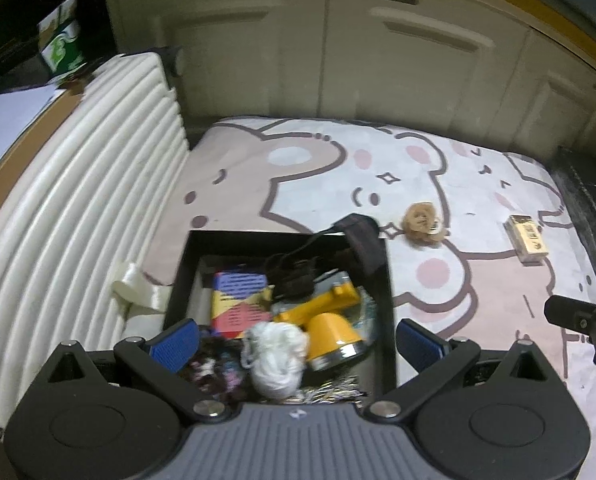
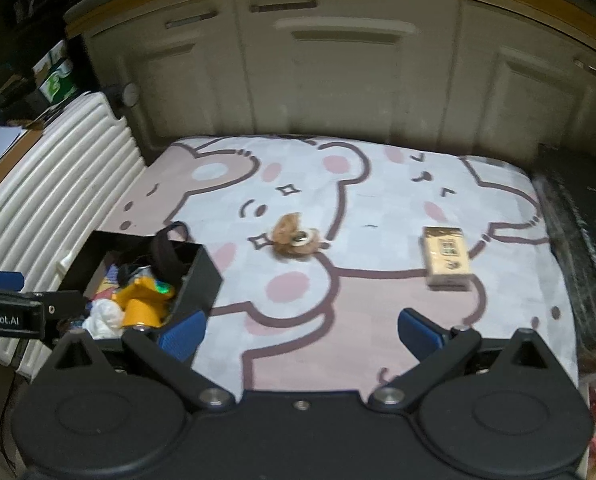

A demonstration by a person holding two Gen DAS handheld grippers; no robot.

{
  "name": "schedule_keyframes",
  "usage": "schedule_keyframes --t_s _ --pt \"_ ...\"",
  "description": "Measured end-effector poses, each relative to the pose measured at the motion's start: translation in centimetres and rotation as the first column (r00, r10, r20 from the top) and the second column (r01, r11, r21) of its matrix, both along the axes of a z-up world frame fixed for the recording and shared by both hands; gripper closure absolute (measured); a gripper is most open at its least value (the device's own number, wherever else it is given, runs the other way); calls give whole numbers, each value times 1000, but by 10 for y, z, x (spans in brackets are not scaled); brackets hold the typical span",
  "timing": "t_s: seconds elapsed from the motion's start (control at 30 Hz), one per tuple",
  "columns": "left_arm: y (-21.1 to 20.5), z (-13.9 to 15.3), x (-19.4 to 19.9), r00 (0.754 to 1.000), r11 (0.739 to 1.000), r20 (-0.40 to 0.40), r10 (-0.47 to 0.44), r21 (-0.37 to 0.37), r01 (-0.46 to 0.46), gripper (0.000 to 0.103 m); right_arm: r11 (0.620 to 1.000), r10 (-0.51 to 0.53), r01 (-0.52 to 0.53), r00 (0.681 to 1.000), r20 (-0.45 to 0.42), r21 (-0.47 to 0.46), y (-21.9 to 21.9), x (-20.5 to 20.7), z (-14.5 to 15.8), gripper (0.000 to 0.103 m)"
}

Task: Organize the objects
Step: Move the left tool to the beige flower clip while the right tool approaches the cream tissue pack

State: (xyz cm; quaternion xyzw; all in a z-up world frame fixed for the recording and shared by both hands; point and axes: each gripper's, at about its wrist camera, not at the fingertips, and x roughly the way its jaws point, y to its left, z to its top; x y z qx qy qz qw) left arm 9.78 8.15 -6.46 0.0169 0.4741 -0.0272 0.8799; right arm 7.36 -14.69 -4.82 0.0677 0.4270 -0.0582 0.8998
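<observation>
Cream cabinet doors back a mat printed with pink and white cartoon bears, with a ribbed white radiator along its left edge. Over the black box at the mat's left side hangs the left gripper, its blue-padded fingers spread wide and holding nothing. Inside the box lie a yellow flashlight, a white bundle, a colourful booklet and a black strap draped over the far wall. The right gripper is likewise wide open and empty above bare mat. A small brown plush lies mid-mat, and a tan carton rests well apart to its right.
</observation>
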Motion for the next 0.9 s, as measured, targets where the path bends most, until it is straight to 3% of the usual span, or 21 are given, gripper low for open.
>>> schedule_keyframes --t_s 0.67,0.9 --pt "-63 0 1 994 995 26 -102 -17 102 0 989 -146 146 989 23 5 -70 -43 2 0" --pt "-69 5 3 988 993 98 -116 -28 119 2 984 -175 173 983 52 29 -81 -43 0 0"
